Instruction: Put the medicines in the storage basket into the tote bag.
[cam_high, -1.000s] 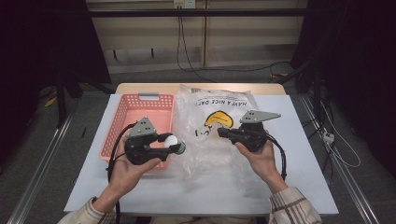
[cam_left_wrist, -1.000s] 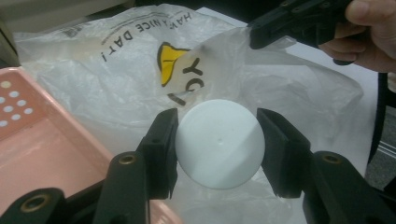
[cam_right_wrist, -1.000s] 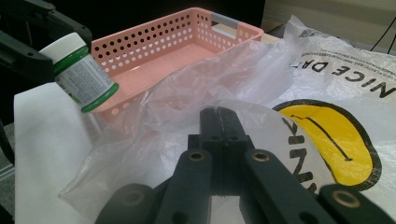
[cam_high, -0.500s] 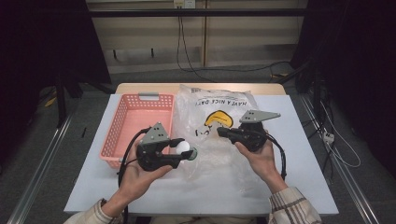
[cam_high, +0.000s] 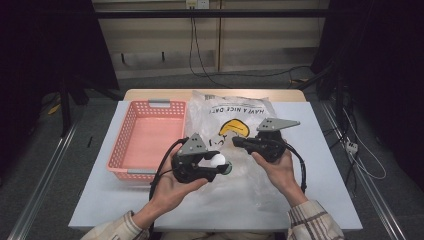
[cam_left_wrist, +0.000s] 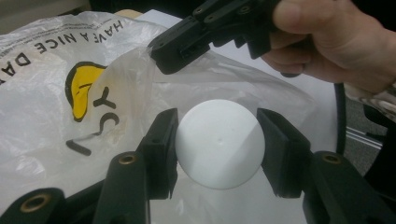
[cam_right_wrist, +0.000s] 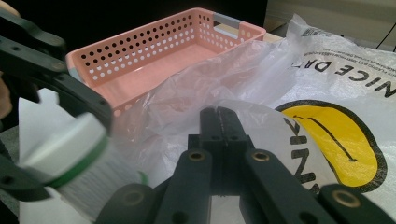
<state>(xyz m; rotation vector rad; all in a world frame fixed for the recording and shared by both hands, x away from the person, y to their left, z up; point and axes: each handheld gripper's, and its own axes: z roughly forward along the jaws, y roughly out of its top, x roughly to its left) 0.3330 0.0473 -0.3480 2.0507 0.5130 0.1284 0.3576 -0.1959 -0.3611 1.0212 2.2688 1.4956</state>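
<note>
White plastic bottle (cam_left_wrist: 219, 142), pinched cap-first in the left tongs (cam_high: 220, 166), has travelled from beside the pink basket (cam_high: 131, 145) toward the bag mouth the right tongs (cam_high: 239, 141) pinch open, ready for bagging

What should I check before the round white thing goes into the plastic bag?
1. Left gripper shut on the white-capped bottle, a pad on each side: ok.
2. Right gripper shut on the edge of the plastic bag, film pinched and lifted: ok.
3. Bag mouth open wide enough for the bottle: cannot tell; the lifted film arches just beyond the cap in the left gripper view, but the opening itself is not clear.
4. Bottle lined up with the bag, short of the right gripper: ok.
5. Pink basket off to the side, out of the path: ok.
</note>
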